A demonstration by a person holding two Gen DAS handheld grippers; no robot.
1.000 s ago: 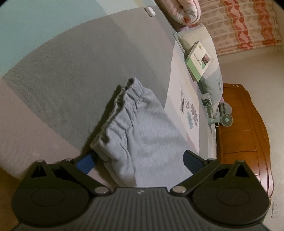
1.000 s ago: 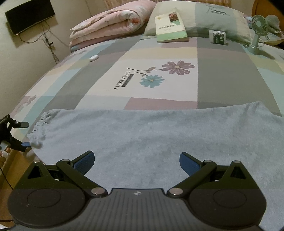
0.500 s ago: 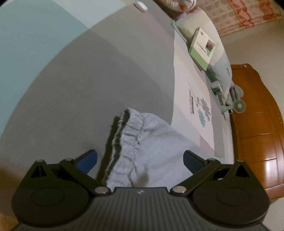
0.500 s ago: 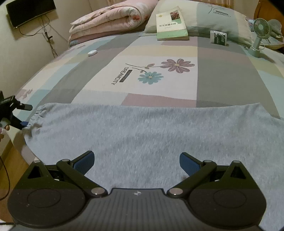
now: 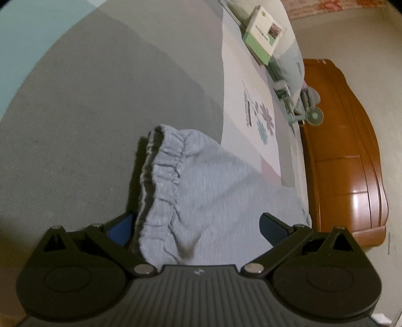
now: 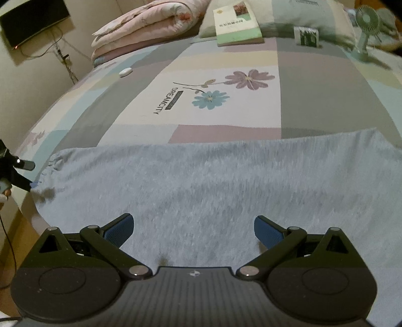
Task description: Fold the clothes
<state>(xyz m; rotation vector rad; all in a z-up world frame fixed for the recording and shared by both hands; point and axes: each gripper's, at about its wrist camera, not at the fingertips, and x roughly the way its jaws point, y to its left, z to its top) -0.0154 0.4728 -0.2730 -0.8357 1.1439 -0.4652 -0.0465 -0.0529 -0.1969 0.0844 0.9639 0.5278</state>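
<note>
Below me, the patchwork bedspread (image 6: 314, 100) carries one grey garment (image 6: 226, 186) laid flat near the bed's foot. My left gripper (image 5: 193, 225) gapes wide around its gathered waistband (image 5: 165, 166); my right gripper (image 6: 193, 226) hovers equally spread, gripping nothing. Only the right view shows one rolled quilt (image 6: 150, 27); the left alone shows the wooden footboard (image 5: 341, 151).

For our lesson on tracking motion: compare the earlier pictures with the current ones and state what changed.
The left gripper closed in on the elastic waistband of the grey garment, fingers open around it. The right gripper stays open over the cloth. The book and fan are unmoved.
</note>
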